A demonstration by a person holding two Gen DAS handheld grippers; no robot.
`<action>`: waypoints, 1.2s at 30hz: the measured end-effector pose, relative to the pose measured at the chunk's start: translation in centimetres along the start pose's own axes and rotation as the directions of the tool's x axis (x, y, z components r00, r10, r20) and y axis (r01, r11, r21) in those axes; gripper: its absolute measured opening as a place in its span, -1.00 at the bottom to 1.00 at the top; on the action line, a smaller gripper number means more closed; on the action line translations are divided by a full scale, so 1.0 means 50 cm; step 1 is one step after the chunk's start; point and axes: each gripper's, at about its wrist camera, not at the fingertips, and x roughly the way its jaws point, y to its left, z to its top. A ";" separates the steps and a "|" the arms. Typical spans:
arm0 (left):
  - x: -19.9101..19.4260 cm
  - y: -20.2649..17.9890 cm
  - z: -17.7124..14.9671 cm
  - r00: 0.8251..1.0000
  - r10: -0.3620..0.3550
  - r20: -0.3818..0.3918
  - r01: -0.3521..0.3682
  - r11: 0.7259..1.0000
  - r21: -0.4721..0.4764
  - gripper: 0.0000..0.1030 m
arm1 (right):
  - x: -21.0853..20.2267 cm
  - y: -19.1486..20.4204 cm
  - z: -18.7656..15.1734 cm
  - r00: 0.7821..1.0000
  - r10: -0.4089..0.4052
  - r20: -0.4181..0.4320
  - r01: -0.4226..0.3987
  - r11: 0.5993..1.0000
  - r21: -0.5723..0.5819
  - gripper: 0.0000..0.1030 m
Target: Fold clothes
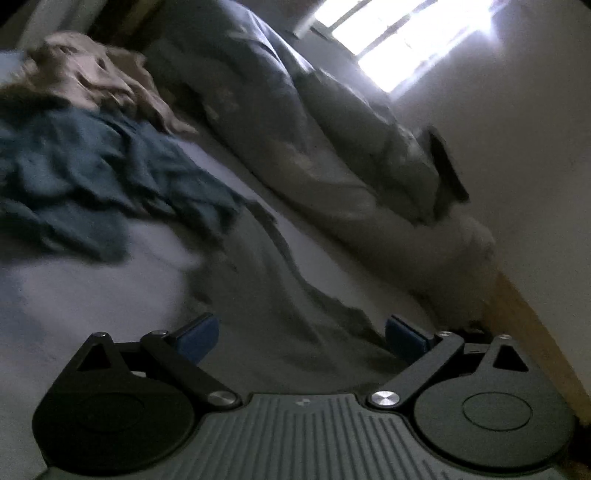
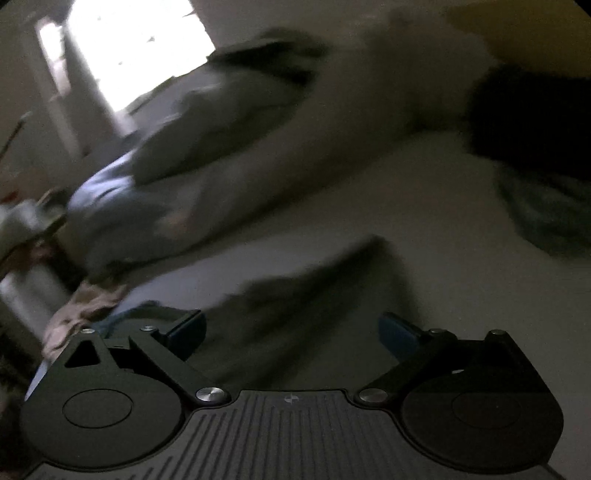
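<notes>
Grey fabric, a long garment (image 1: 266, 295), is lying stretched over the pale bed sheet (image 1: 92, 295) and is running straight out from between the fingers of your left gripper (image 1: 302, 334). Its blue pads (image 1: 199, 338) are standing wide apart with nothing pressed between them; the cloth is passing below them, and whether it is touching them you cannot tell. Further off on the left, a crumpled blue garment (image 1: 96, 177) is sitting on the sheet with a beige one (image 1: 92, 77) heaped just behind it, the two touching. A rumpled duvet (image 1: 314, 133) is lying along the white wall (image 1: 517, 155), under a bright window (image 1: 406, 33).

Your right gripper (image 2: 291, 332) is also gaping wide and is gripping nothing. Its view is badly smeared, but a dark grey garment (image 2: 314, 288) is showing on the sheet ahead of the fingers, most likely the same long piece. A black shape (image 2: 528, 122) at upper right is too blurred to make out.
</notes>
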 end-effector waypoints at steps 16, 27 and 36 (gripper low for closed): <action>-0.050 0.006 -0.038 0.983 0.183 -0.004 -0.156 0.848 0.506 0.74 | -0.008 -0.043 -0.185 0.996 -0.090 -0.016 0.079 0.937 -0.341 0.92; 0.000 0.005 -0.082 0.963 0.217 -0.158 -0.106 0.847 0.520 -0.09 | -0.007 -0.018 -0.216 0.990 -0.138 0.020 0.134 0.902 -0.411 0.65; 0.001 0.007 -0.080 0.967 0.191 -0.167 -0.078 0.852 0.518 -0.67 | 0.033 0.008 -0.220 0.992 -0.126 -0.020 0.099 0.862 -0.498 0.17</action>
